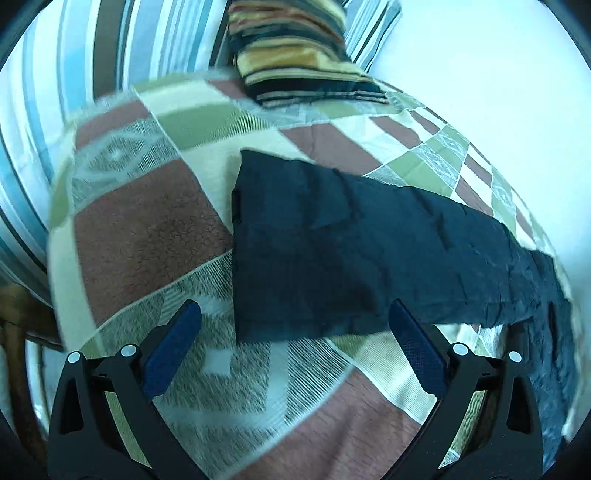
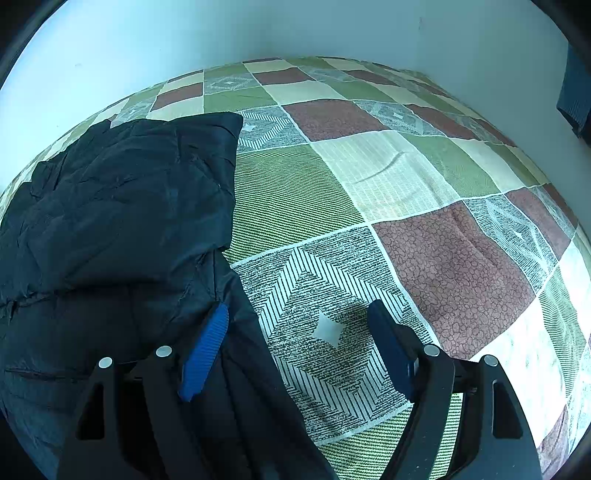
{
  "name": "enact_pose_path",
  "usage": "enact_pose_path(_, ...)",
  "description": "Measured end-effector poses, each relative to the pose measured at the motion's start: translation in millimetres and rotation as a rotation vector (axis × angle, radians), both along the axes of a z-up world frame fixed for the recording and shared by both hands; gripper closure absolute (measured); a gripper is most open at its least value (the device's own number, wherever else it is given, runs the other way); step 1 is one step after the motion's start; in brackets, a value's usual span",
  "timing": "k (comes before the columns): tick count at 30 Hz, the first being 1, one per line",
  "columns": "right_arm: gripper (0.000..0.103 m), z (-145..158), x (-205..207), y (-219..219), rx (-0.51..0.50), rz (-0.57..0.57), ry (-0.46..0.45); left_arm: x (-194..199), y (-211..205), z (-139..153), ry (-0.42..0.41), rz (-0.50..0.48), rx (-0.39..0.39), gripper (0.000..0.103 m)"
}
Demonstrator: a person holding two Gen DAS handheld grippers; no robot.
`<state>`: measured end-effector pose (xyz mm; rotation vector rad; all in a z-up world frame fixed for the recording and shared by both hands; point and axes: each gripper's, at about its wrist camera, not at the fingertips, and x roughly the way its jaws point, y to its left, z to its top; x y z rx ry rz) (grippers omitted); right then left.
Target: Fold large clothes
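Observation:
A dark navy padded jacket (image 1: pixel 332 243) lies on a patchwork bedspread (image 1: pixel 147 229), stretched as a long band from the middle to the right edge. My left gripper (image 1: pixel 294 306) hovers over its near edge, open wide, with nothing pinched between the blue pads (image 1: pixel 173 350). In the right wrist view the jacket (image 2: pixel 122 206) fills the left side, creased and bulky. The right gripper (image 2: pixel 298 305) stands open above the bedspread (image 2: pixel 369 177); its left finger (image 2: pixel 207 347) lies over the jacket's right edge and its right finger (image 2: pixel 388 343) over bare quilt. No cloth is clamped.
A folded blanket (image 1: pixel 303 55) with yellow and dark stripes sits at the far end of the bed, beside blue-and-white striped fabric (image 1: pixel 74 74). White walls (image 2: pixel 295 29) border the bed. Wooden furniture (image 1: pixel 22 314) shows low at the left. A blue cloth (image 2: pixel 576 96) hangs at the right edge.

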<state>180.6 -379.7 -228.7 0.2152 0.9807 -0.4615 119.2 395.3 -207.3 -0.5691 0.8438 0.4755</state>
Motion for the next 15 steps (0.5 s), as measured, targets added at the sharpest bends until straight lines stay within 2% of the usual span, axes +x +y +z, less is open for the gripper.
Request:
enact_pose_path(3, 0.026, 0.1, 0.0, 0.2, 0.0, 0.0, 0.0, 3.6, 4.4, 0.0, -0.029, -0.029, -0.02, 0.003)
enact_pose_path(4, 0.026, 0.1, -0.1, 0.2, 0.0, 0.0, 0.0, 6.5, 4.8, 0.8, -0.04, -0.049, -0.029, 0.008)
enact_pose_path(6, 0.026, 0.1, 0.0, 0.1, -0.001, 0.0, 0.0, 8.3, 5.9, 2.1, -0.067, -0.063, -0.061, 0.013)
enact_pose_path(9, 0.026, 0.1, 0.2, -0.1, 0.0, 0.001, -0.001, 11.6, 12.8, -0.7, -0.108, -0.069, -0.13, 0.013)
enact_pose_path(15, 0.026, 0.0, -0.1, -0.6, 0.0, 0.003, -0.001, 24.7, 17.0, -2.4, -0.117, -0.118, -0.106, 0.013)
